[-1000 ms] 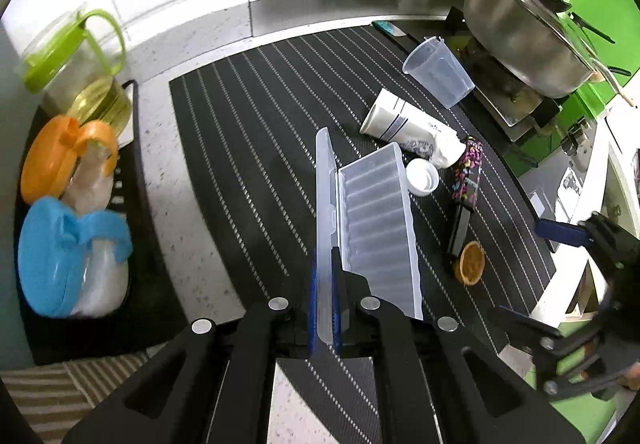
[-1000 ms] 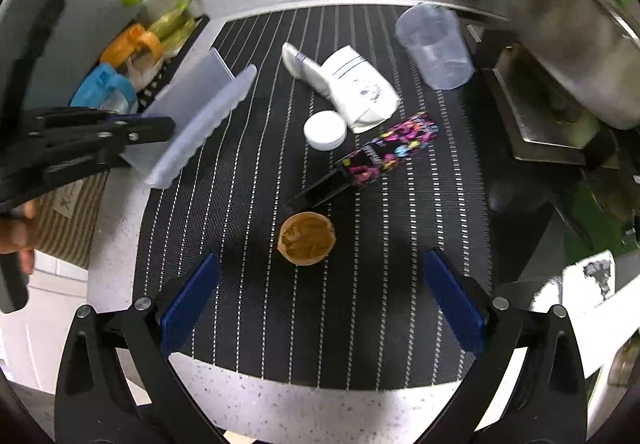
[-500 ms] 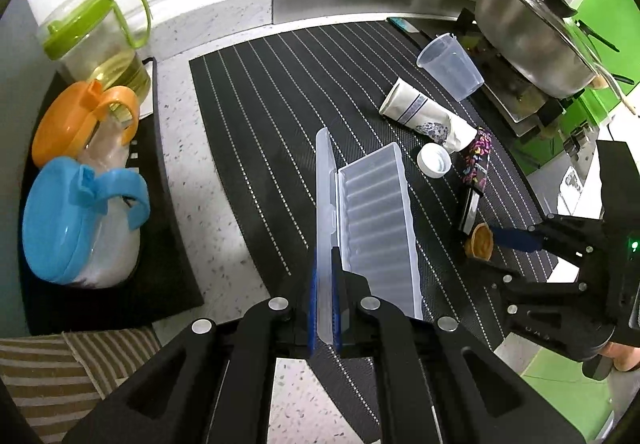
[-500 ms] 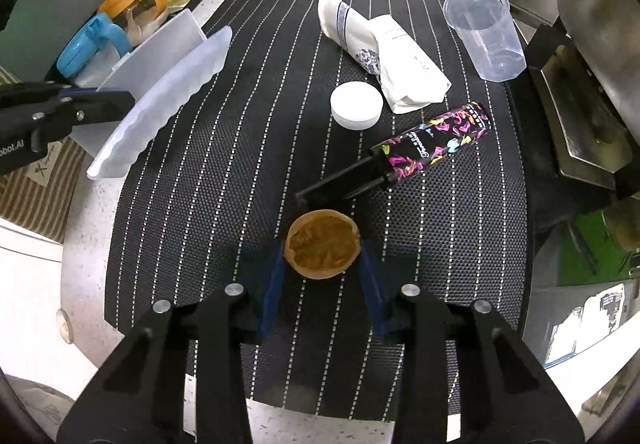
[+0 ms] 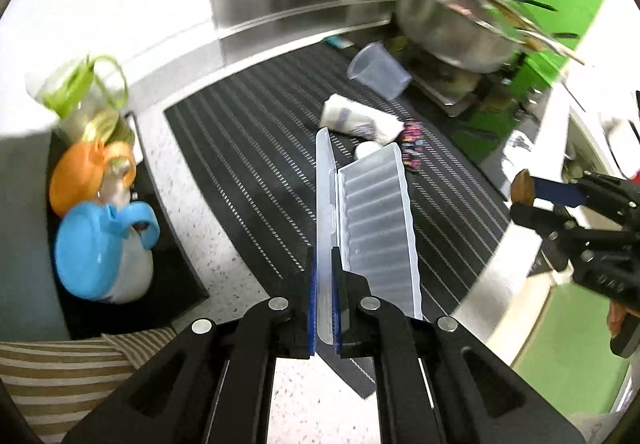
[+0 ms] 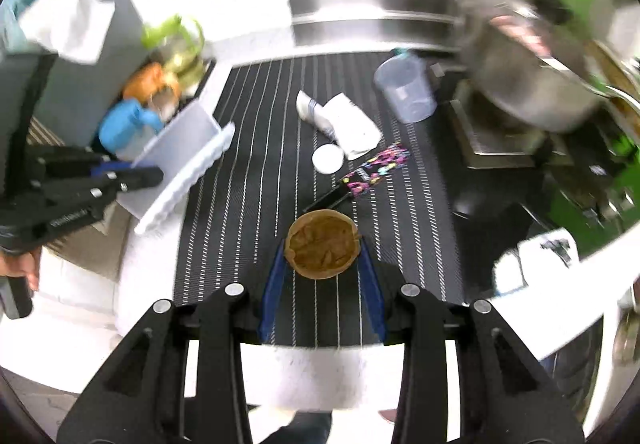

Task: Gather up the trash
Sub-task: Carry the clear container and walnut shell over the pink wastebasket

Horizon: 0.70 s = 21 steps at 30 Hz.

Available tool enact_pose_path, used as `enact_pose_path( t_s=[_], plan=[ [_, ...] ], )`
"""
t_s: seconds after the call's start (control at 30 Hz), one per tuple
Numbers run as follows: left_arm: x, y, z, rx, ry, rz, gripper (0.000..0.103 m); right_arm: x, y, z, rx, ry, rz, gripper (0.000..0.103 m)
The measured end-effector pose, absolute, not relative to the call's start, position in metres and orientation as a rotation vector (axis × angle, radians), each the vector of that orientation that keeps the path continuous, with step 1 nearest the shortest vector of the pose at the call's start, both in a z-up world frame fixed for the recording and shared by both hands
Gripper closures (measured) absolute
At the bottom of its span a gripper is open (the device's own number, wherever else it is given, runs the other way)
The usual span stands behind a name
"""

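Observation:
My left gripper (image 5: pixel 324 272) is shut on the lid of an open clear plastic box (image 5: pixel 376 228) and holds it above the striped mat's (image 5: pixel 248 148) left side; the box also shows in the right wrist view (image 6: pixel 180 160). My right gripper (image 6: pixel 322 248) is shut on a brown walnut shell half (image 6: pixel 321 245), lifted above the mat's (image 6: pixel 248 204) front edge; the shell also shows in the left wrist view (image 5: pixel 522 189). A crumpled white tube (image 6: pixel 340 120), a white cap (image 6: pixel 328 159) and a colourful wrapper (image 6: pixel 372 168) lie on the mat.
A clear measuring cup (image 6: pixel 406 92) stands at the mat's back right beside a steel pot (image 6: pixel 528 84) on a scale. Blue (image 5: pixel 100 248), orange (image 5: pixel 86 176) and green-lidded (image 5: pixel 84 100) containers sit in a black tray on the left. A striped cloth (image 5: pixel 52 376) lies front left.
My right gripper closed on the walnut shell and lifted it off the mat, back toward the front edge. My left gripper kept its hold on the box and shifted slightly.

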<state>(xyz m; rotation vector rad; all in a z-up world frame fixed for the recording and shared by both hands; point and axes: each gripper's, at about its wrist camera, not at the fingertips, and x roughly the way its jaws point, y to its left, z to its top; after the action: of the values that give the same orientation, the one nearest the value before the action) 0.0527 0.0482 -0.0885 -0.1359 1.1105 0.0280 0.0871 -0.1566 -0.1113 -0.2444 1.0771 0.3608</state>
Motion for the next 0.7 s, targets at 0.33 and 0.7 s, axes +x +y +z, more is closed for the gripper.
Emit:
enact_pose_path(
  t_s=[0.33, 0.7],
  plan=[
    [0.022, -0.016, -0.041, 0.041, 1.016, -0.259, 0.097, -0.028, -0.207, -0.05, -0.076, 0.926, 0.058, 0.066],
    [-0.003, -0.131, -0.038, 0.162, 0.966, -0.537, 0.097, -0.152, -0.302, -0.03, 0.028, 0.868, -0.257, 0.066]
  ],
)
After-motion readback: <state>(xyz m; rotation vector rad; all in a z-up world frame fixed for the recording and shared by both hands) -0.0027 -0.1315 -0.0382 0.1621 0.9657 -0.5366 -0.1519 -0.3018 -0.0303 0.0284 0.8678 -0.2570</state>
